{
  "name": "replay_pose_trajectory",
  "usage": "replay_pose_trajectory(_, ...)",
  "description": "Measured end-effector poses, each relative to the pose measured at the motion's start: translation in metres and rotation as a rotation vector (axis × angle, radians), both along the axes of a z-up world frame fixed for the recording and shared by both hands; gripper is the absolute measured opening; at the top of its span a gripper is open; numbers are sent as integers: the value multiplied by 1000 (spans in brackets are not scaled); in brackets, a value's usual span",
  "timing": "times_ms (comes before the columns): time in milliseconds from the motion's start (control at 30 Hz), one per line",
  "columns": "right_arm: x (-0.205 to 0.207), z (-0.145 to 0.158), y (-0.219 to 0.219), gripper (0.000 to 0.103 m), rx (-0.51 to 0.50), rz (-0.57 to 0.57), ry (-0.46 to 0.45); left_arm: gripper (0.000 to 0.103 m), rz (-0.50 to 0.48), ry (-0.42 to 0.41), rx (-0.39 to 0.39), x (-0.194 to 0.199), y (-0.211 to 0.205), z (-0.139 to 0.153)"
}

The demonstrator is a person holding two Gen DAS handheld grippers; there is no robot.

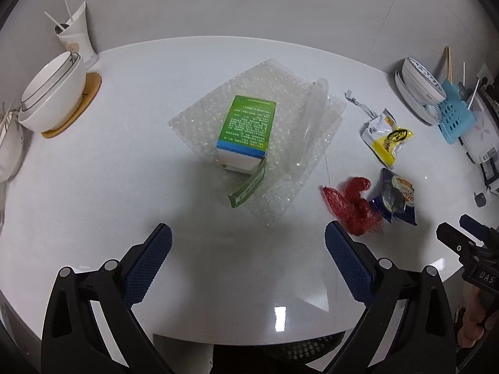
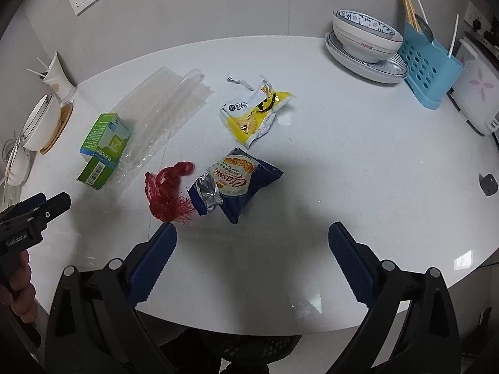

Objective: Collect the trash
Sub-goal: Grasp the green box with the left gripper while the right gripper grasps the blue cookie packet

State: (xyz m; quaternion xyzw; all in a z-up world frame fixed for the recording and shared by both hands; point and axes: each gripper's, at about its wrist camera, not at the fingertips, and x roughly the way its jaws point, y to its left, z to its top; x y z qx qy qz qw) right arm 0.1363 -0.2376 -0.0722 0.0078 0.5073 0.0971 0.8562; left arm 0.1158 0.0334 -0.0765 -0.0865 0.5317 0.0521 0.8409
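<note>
Trash lies on a white round table (image 1: 124, 187) (image 2: 374, 187). A green and white carton (image 1: 246, 131) (image 2: 104, 149) rests on a sheet of bubble wrap (image 1: 287, 143) (image 2: 168, 106). Right of it lie a red mesh net (image 1: 352, 202) (image 2: 168, 190), a dark blue snack wrapper (image 1: 397, 198) (image 2: 237, 184) and a yellow and white wrapper (image 1: 386, 137) (image 2: 255, 109). My left gripper (image 1: 248, 237) hangs open above the table's near side, short of the carton. My right gripper (image 2: 251, 235) is open too, just short of the blue wrapper and the net.
White bowls on a wooden coaster (image 1: 53, 93) (image 2: 40, 124) and a cup with straws (image 1: 76, 31) stand at the left. A patterned bowl on plates (image 2: 365, 43) (image 1: 421, 84) and a blue utensil holder (image 2: 427, 68) (image 1: 455, 115) stand at the right. A dark mesh basket (image 2: 259, 349) sits below the table's near edge.
</note>
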Motion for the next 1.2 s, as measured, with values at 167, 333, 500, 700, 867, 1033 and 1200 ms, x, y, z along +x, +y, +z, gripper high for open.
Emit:
replay_pose_trajectory(167, 30, -9, -5, 94, 67, -79, 73, 96, 3, 17, -15, 35, 16, -6)
replay_pose_trajectory(333, 55, -22, -10, 94, 100, -166, 160, 96, -2, 26, -21, 62, 25, -8)
replay_pose_trajectory(500, 71, -32, -1, 94, 102, -207, 206, 96, -33, 52, -5, 82, 23, -18)
replay_pose_trajectory(700, 91, -43, 7, 91, 132, -255, 258, 94, -27, 79, -10, 101, 29, -28)
replay_pose_trajectory(867, 101, -54, 15, 87, 131, -270, 303, 90, -31, 108, 13, 112, 29, -37)
replay_pose_trajectory(1033, 108, -65, 18, 77, 133, -287, 331, 83, -34, 124, 9, 117, 29, -43)
replay_pose_trajectory(1200, 112, -66, 22, 74, 104, -300, 328, 71, -35, 141, 21, 122, 27, -46)
